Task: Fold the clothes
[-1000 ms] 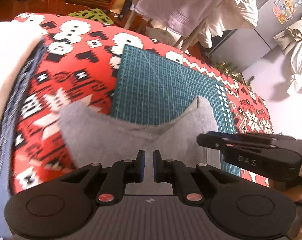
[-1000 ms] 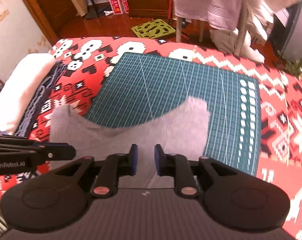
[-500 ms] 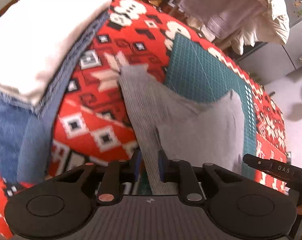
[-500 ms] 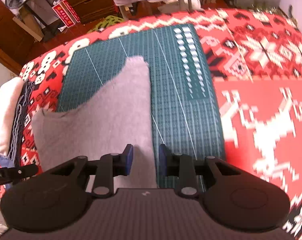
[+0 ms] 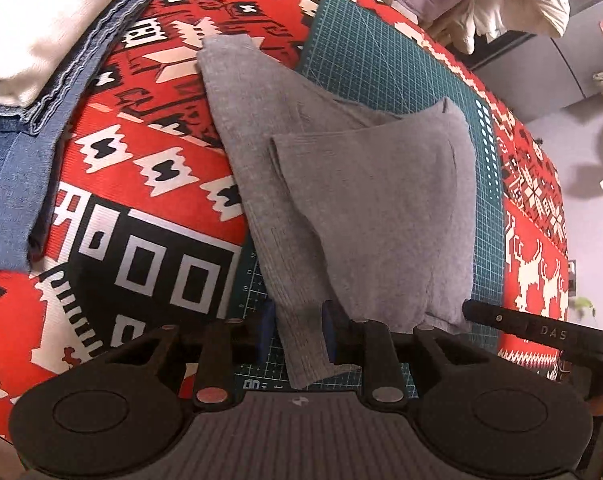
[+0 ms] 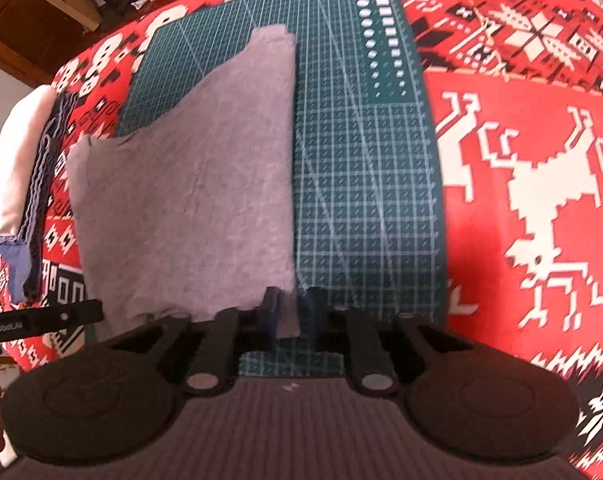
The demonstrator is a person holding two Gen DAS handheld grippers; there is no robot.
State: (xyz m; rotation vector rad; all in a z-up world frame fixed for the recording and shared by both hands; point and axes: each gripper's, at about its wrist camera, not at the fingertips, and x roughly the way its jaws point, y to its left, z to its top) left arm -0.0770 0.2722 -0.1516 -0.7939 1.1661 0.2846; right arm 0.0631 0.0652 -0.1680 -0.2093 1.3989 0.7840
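Observation:
A grey garment lies folded and flat, partly on the green cutting mat and partly on the red patterned cover. My left gripper is low at its near edge, open, with a narrow grey strip lying loose between the fingers. In the right wrist view the same grey garment has a straight right edge on the mat. My right gripper sits at its near right corner, open by a small gap, and the corner lies between the fingers. Each gripper's side shows in the other view.
A stack of folded clothes, white on top of blue denim, sits at the left on the red patterned cover; the same stack shows at the left edge. The red cover spreads to the right. Draped laundry hangs beyond the far edge.
Both grippers came down and forward with the garment, which now lies flat instead of hanging from them. The left fingers have spread apart; the right gap widened, then narrowed a little.

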